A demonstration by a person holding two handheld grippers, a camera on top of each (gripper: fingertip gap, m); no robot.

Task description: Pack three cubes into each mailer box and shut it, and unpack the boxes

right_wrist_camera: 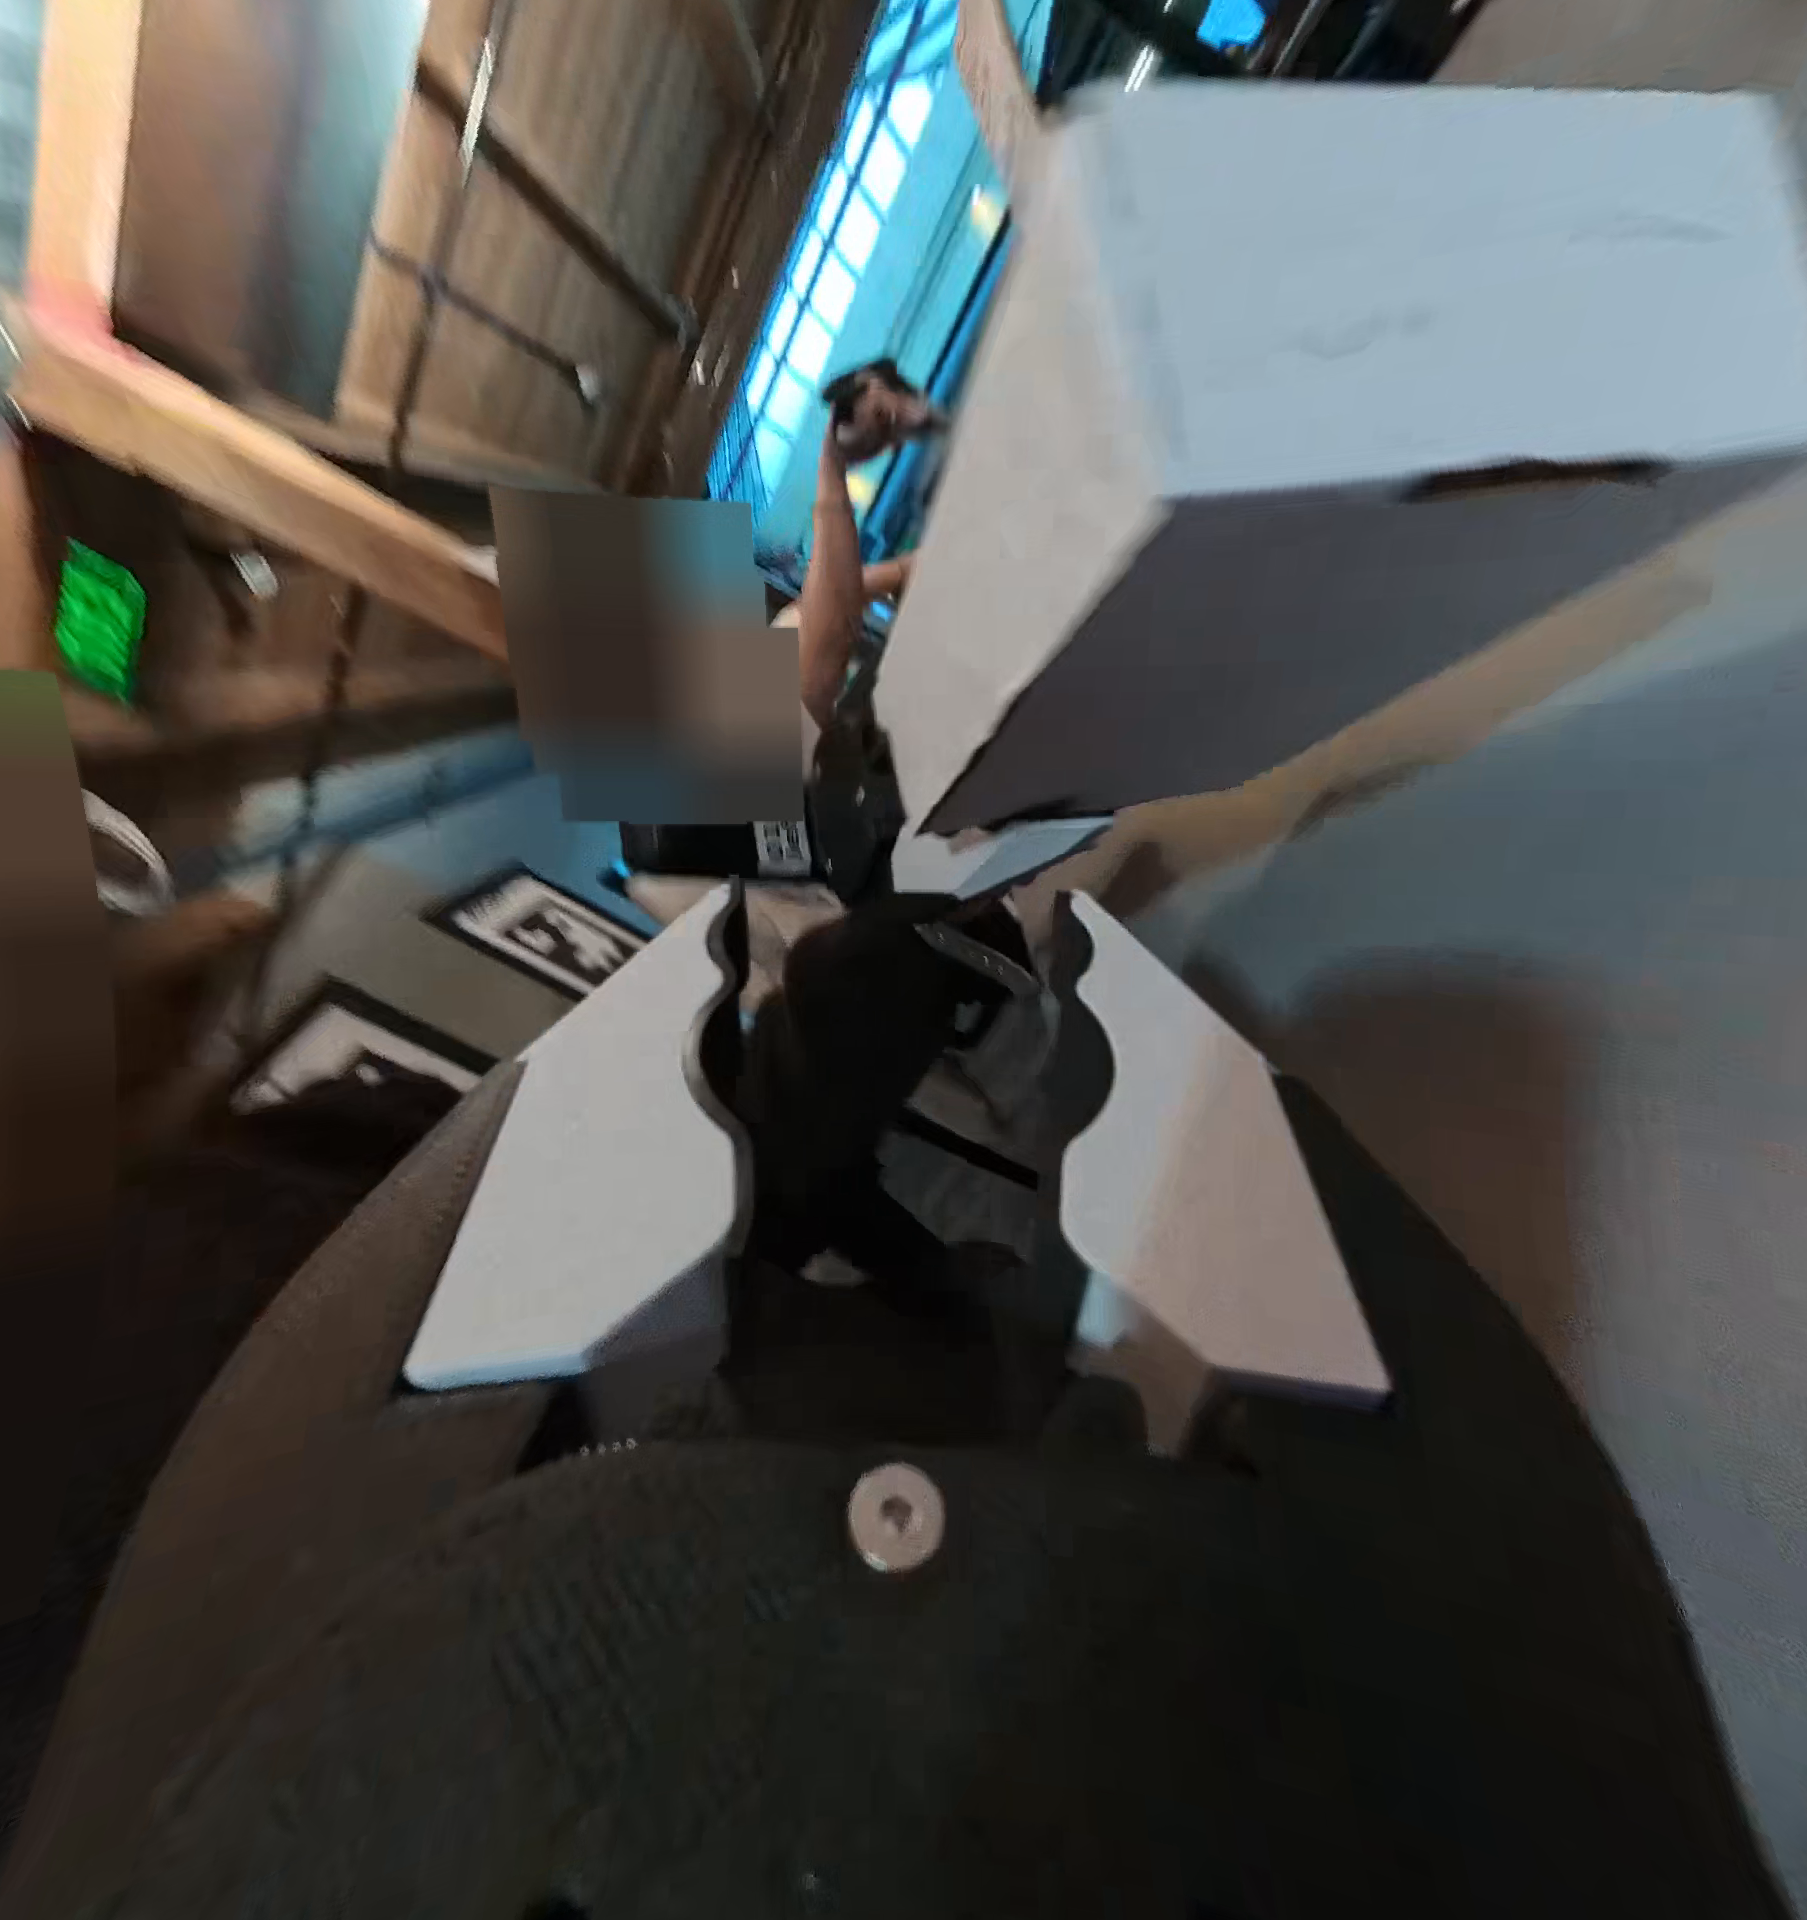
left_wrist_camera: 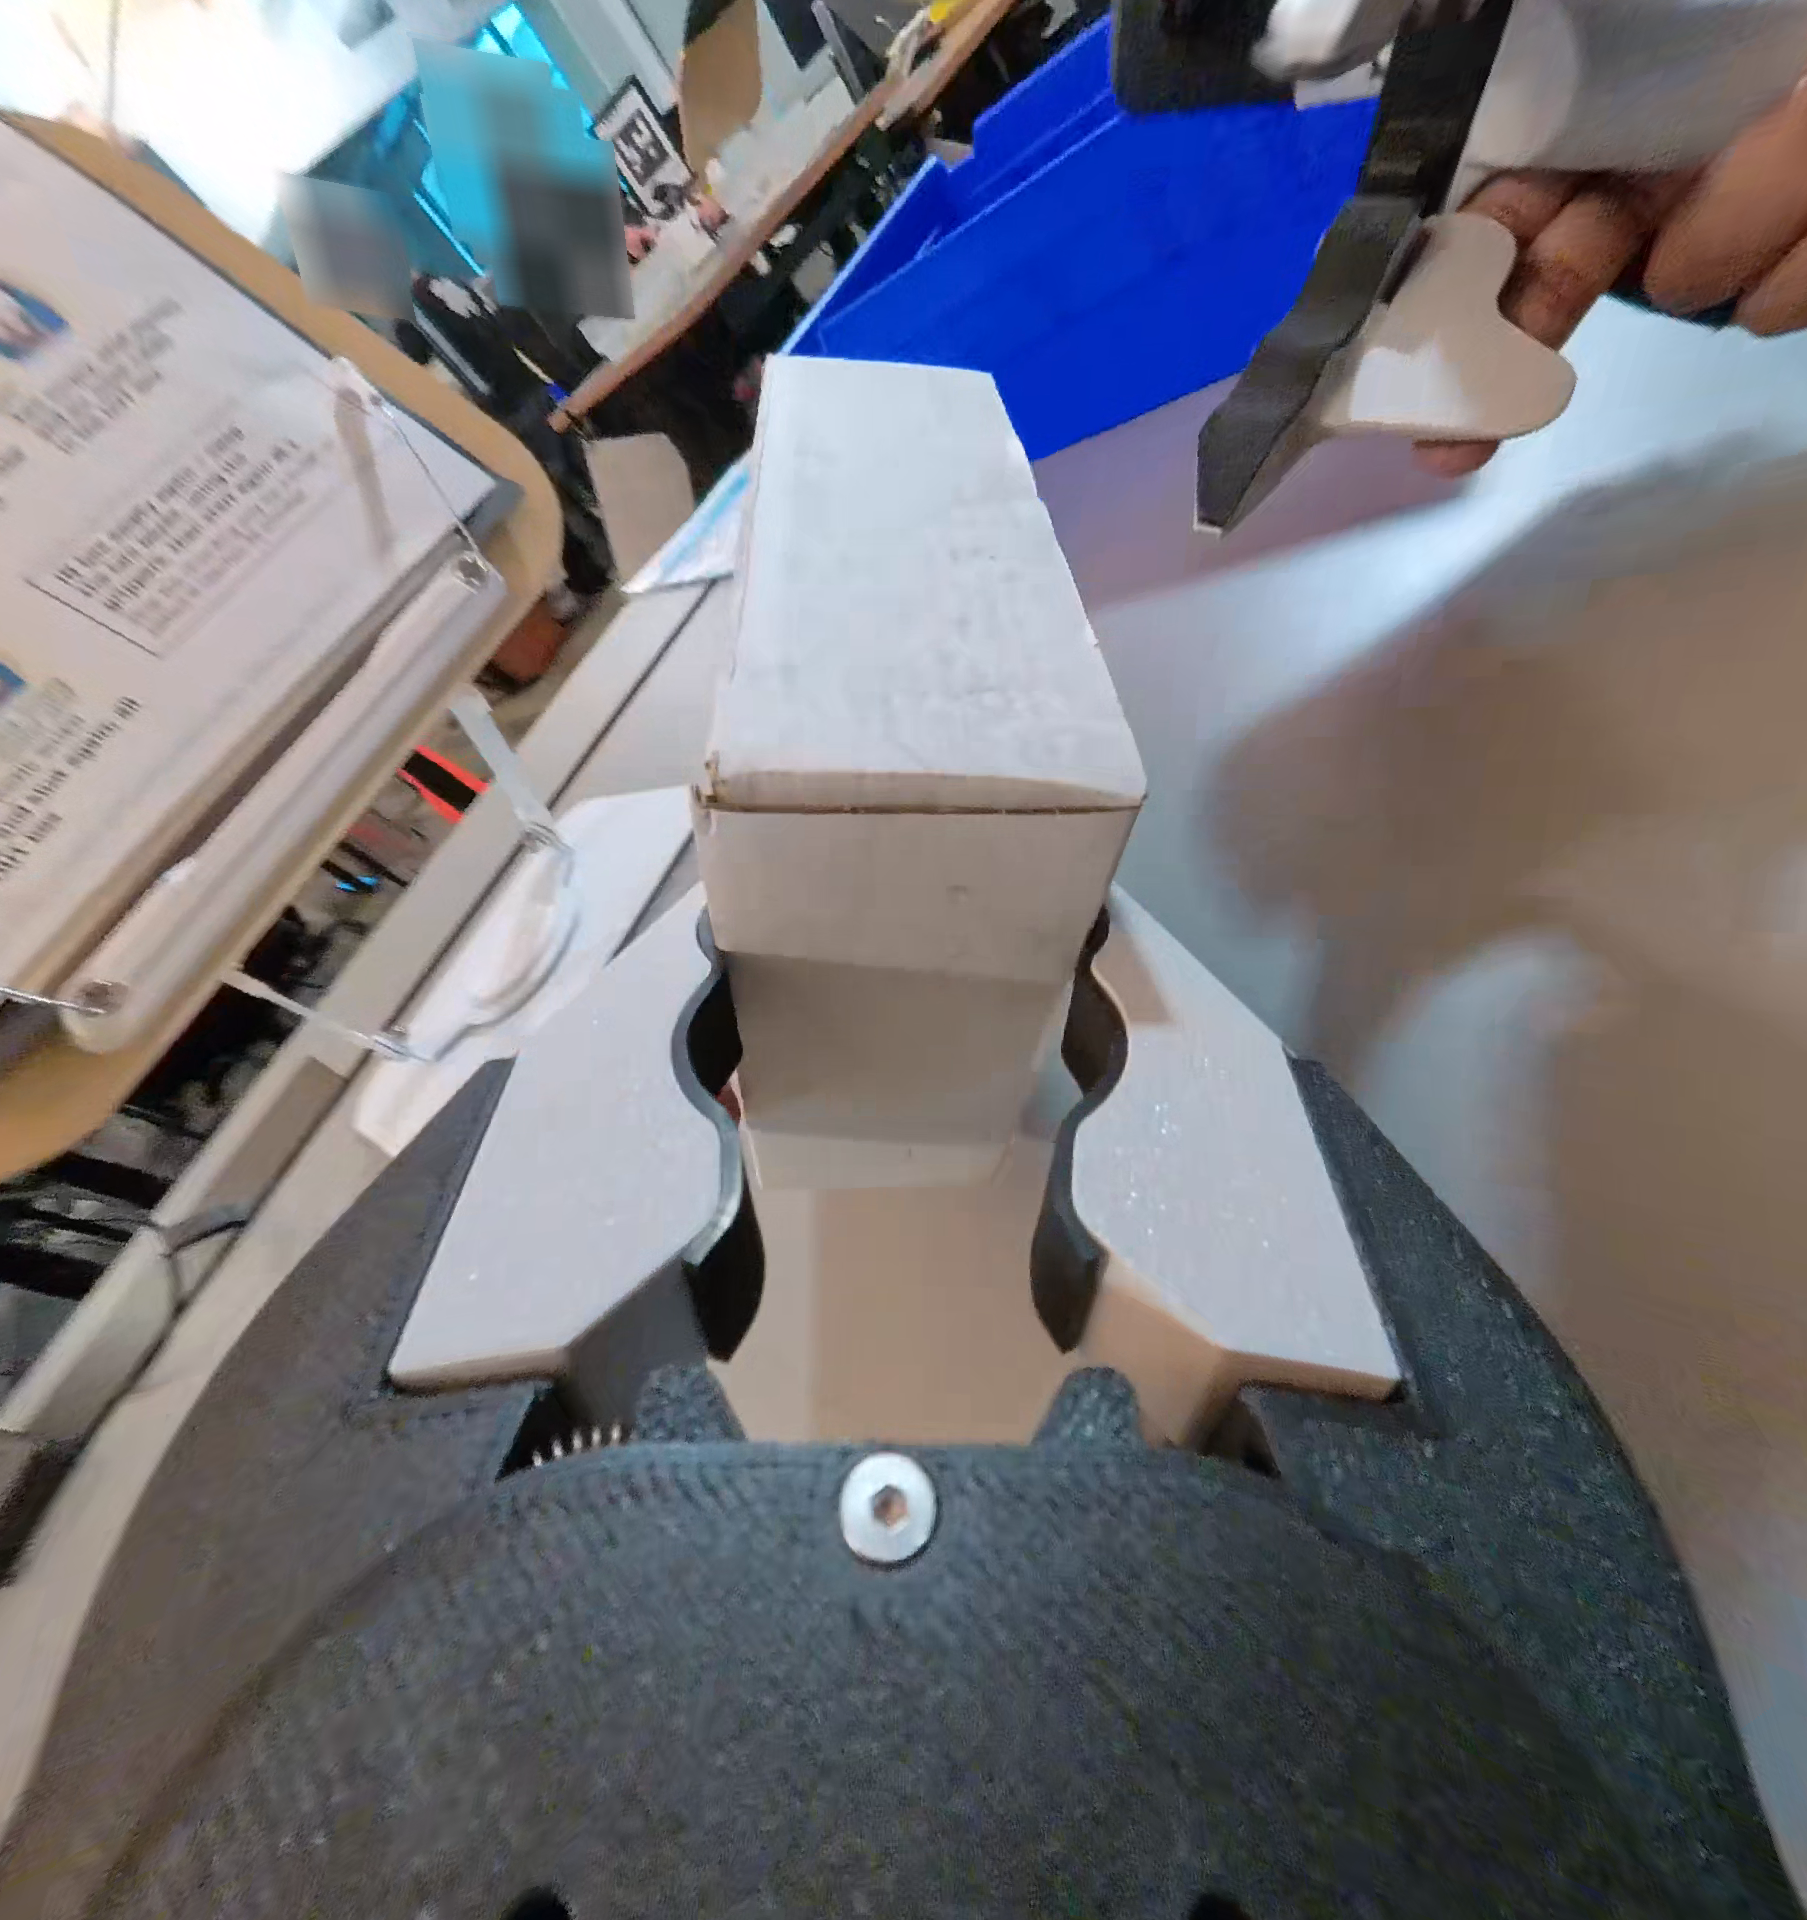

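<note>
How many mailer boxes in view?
1. The white mailer box, closed, is clamped at its near end in the left claw; the right wrist view shows it upper right. Others may lie out of frame.

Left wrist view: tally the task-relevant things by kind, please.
White cardboard mailer box, shut, clamped in the left gripper: 1
Blue plastic bins: 1 visible for sure
Two-finger grippers, counting the right gripper: 2
Cubes: 0 visible
Total: 4
</note>
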